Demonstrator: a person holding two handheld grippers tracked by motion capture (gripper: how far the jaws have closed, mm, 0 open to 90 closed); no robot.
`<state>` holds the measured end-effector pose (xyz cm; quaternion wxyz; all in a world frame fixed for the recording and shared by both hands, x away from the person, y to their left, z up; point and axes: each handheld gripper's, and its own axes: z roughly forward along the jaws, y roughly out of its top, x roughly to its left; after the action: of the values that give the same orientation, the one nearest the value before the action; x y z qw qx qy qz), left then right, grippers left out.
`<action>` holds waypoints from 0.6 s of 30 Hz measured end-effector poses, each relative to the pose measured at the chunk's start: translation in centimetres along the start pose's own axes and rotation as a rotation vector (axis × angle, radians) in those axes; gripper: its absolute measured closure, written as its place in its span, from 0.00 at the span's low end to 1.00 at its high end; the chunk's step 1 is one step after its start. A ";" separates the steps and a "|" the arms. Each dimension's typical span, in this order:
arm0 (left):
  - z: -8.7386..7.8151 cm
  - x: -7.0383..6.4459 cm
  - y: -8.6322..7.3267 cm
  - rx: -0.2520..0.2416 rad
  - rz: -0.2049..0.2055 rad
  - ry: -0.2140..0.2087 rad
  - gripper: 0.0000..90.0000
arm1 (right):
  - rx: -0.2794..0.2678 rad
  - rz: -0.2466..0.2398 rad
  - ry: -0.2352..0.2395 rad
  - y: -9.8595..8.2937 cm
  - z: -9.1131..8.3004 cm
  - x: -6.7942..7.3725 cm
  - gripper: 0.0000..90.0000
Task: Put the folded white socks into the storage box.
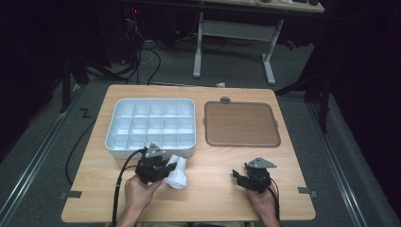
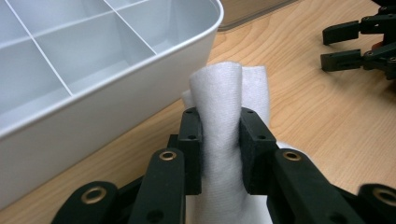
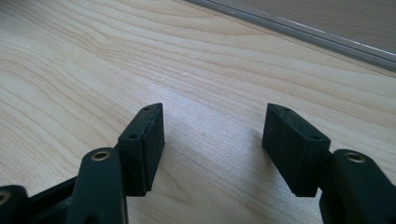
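**White cloth pinched at the tray's edge, on a pale wooden table in a dark room**

My left gripper (image 2: 219,140) has its two black jaws squeezed onto a white cloth (image 2: 224,100), a soft felt-like piece bunched into a narrow waist between my pads, with its folded end standing up past them. In the high view the cloth (image 1: 176,172) lies on the table just in front of the near right corner of the white compartment tray (image 1: 113,126), with my left gripper (image 1: 158,169) over its left side. Whether the cloth touches the tray wall I cannot tell; they are just beside each other.

My right gripper (image 3: 212,140) has its jaws spread wide with nothing between them, only bare wood grain below. In the high view it (image 1: 239,176) rests low over the table's near right part, well apart from the cloth.

The table (image 1: 213,189) is light wood with clear grain and rounded corners. The tray's compartments look bare. To its right lies a flat brown lid (image 1: 241,124) with a pale rim and a small grey tab at its far edge. Small grey tape pieces (image 1: 71,194) sit at the table's left and right edges.

The table stands on grey carpet (image 1: 38,156). Black cables (image 1: 142,59) trail across it behind the table, beside the white legs of another desk (image 1: 198,47). The rest of the room is dark.
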<state>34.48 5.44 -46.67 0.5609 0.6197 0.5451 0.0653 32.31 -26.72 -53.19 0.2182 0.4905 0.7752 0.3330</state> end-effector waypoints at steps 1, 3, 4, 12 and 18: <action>0.0 -0.1 0.4 0.006 0.005 0.001 0.82 | 0.001 -0.004 0.000 0.0 0.0 0.0 0.43; -0.2 -0.3 1.0 -0.001 0.017 0.002 0.82 | 0.003 -0.011 -0.002 0.0 0.0 0.1 0.43; -0.3 -0.5 1.3 -0.004 0.011 -0.005 0.82 | 0.003 -0.011 0.000 0.0 0.0 0.1 0.43; -0.7 -0.6 2.5 0.002 -0.016 -0.026 0.82 | 0.002 -0.009 0.008 0.0 0.0 0.0 0.42; -0.9 -0.6 3.4 0.013 -0.047 -0.056 0.82 | 0.002 -0.012 0.001 0.1 0.1 0.2 0.42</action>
<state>35.73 6.31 -43.44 0.5733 0.6119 0.5440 0.0311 32.36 -26.51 -53.20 0.2194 0.4859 0.7785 0.3311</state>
